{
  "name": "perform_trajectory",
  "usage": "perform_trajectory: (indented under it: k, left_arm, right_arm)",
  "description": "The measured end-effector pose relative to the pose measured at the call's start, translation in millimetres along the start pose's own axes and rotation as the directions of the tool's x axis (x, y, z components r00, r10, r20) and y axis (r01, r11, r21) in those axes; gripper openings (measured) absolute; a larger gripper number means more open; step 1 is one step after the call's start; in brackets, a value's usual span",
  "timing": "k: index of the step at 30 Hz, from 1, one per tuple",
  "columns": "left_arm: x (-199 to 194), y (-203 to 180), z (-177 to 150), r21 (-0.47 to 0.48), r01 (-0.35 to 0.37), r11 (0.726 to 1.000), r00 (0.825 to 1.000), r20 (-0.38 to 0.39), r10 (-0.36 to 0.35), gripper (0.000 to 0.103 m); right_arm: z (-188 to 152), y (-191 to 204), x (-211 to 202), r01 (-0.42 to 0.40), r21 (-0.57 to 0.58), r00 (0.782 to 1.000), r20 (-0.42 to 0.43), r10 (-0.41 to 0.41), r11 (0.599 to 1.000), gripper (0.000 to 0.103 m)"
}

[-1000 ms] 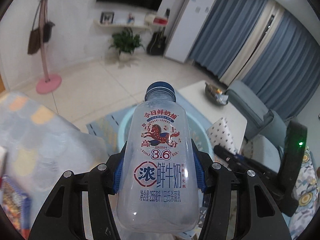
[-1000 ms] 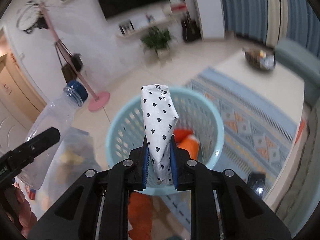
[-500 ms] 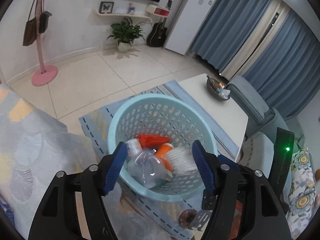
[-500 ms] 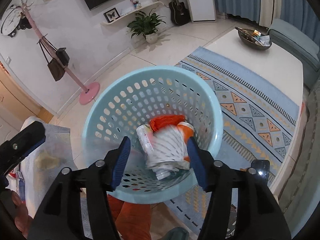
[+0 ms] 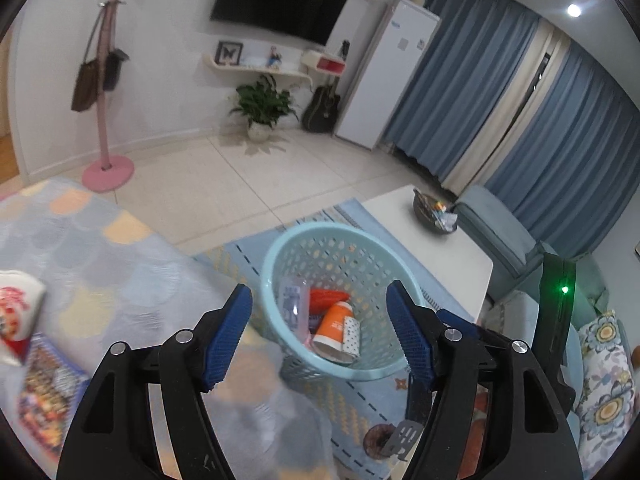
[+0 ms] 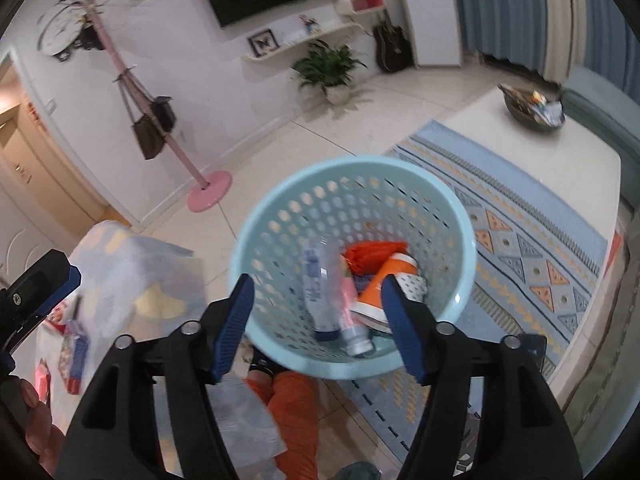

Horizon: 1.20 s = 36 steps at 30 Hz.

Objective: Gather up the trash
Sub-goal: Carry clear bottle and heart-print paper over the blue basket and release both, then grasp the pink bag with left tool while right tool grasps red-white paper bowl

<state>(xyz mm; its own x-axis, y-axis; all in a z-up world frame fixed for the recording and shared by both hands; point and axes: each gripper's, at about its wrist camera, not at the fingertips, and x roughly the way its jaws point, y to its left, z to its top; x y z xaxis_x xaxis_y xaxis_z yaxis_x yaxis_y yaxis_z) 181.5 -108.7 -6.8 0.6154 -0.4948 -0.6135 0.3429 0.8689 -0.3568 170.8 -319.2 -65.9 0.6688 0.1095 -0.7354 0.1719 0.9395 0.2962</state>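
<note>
Red-and-white wrapper (image 5: 18, 318) on the desk (image 5: 100, 260) lies at nine o'clock of the empty, wide-apart left gripper (image 5: 320, 336), nearer than the empty, still-opening right gripper (image 6: 316, 320).

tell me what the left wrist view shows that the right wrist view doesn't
Only the left wrist view shows the white fridge, the ceiling light and a floral cushion. Only the right wrist view shows the wall clock, the doorway and a hand at the lower left. Both show the blue basket holding the clear bottle and orange cup, plus the pink coat stand.
</note>
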Motion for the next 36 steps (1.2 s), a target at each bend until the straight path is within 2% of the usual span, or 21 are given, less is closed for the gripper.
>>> perform_trajectory:
  k: [8, 16, 18, 23, 25, 28, 30, 33, 36]
  left_arm:
    - [-75.7, 28.6, -7.8, -0.07, -0.041, 0.997, 0.991, 0.123, 0.05, 0.073]
    - [-147.0, 82.4, -20.9, -0.168, -0.124, 0.978, 0.965, 0.211, 0.158, 0.077]
    - [-164.9, 101.1, -26.9, -0.197, -0.16, 0.967, 0.952, 0.228, 0.204, 0.078]
    - [-206.2, 156.5, -42.0, -0.292, -0.219, 0.931, 0.923, 0.246, 0.295, 0.081]
    - [-222.9, 179.1, -51.2, -0.33, -0.259, 0.908, 0.906, 0.244, 0.347, 0.081]
    - [-242.0, 207.5, -64.7, -0.36, -0.321, 0.876, 0.881, 0.228, 0.416, 0.081]
    - [-252.1, 223.4, -73.6, -0.363, -0.356, 0.861, 0.87, 0.208, 0.447, 0.081]
    - [-261.5, 246.0, -88.5, -0.366, -0.374, 0.852, 0.872, 0.174, 0.458, 0.081]
    - [-261.0, 266.0, -101.2, -0.354, -0.369, 0.859, 0.893, 0.122, 0.434, 0.081]
  right_arm:
    - [-13.5, 77.2, -30.5, -0.105, -0.157, 0.993, 0.04, 0.113, 0.982, 0.064]
    - [-37.8, 165.3, -43.0, -0.191, -0.323, 0.978, 0.021, 0.208, 0.927, 0.066]
    - [-43.7, 184.8, -43.1, -0.206, -0.354, 0.975, 0.005, 0.222, 0.912, 0.073]
    - [-60.5, 230.0, -40.0, -0.246, -0.424, 0.966, -0.04, 0.254, 0.871, 0.073]
    - [-63.2, 246.5, -34.1, -0.277, -0.427, 0.96, -0.077, 0.27, 0.861, 0.074]
    - [-66.3, 267.2, -26.4, -0.307, -0.423, 0.952, -0.116, 0.285, 0.853, 0.074]
    - [-65.9, 282.1, -20.3, -0.326, -0.421, 0.945, -0.139, 0.295, 0.846, 0.074]
    - [-58.9, 299.7, -6.6, -0.343, -0.402, 0.939, -0.16, 0.304, 0.849, 0.076]
    - [-53.7, 315.5, 8.4, -0.388, -0.361, 0.919, -0.215, 0.33, 0.848, 0.078]
